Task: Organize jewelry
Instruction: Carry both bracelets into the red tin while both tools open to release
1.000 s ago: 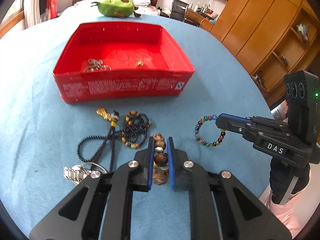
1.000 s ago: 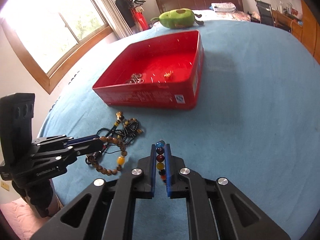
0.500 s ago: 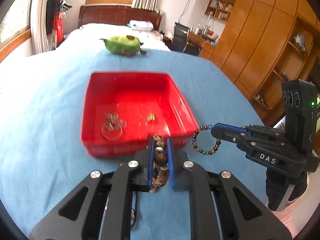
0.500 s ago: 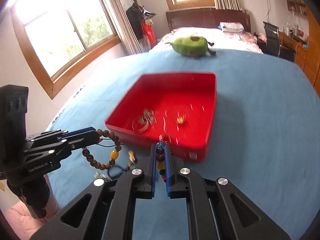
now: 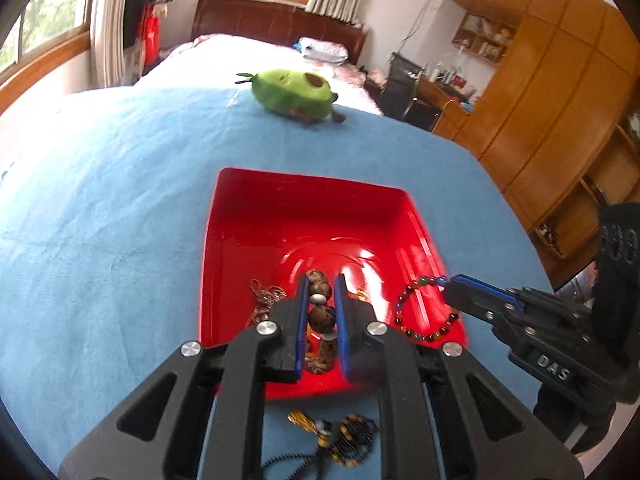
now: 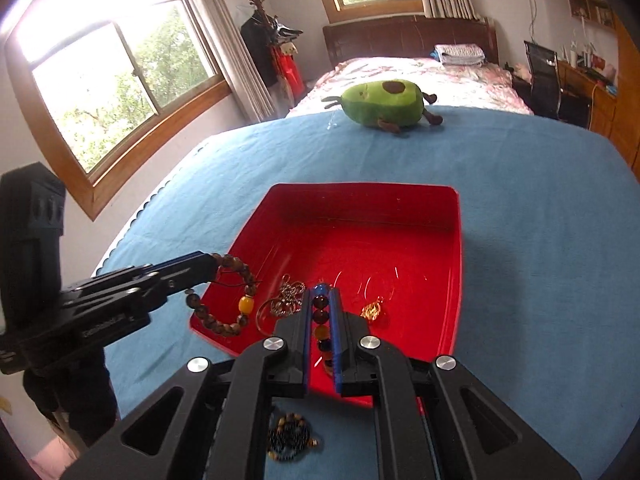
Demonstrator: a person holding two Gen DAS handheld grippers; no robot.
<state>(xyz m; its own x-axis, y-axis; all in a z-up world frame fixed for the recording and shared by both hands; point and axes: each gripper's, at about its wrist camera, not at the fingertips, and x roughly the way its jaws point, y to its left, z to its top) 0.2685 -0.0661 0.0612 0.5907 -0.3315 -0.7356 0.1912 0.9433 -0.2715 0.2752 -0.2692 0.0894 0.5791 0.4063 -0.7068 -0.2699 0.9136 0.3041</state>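
My left gripper is shut on a brown wooden bead bracelet, held above the near part of the red box. From the right wrist view the same bracelet hangs from the left gripper over the box's near left corner. My right gripper is shut on a multicoloured bead bracelet above the red box; that bracelet dangles as a ring from the right gripper in the left wrist view. Silver chain pieces and a small gold piece lie inside the box.
A black bead necklace with gold tassel lies on the blue cloth just before the box. A green avocado plush sits at the far edge. Wooden cabinets stand right, a window left.
Both grippers have risen and moved forward from the cloth to above the red box, each carrying its bracelet. The necklace stays on the cloth, now behind the fingertips.
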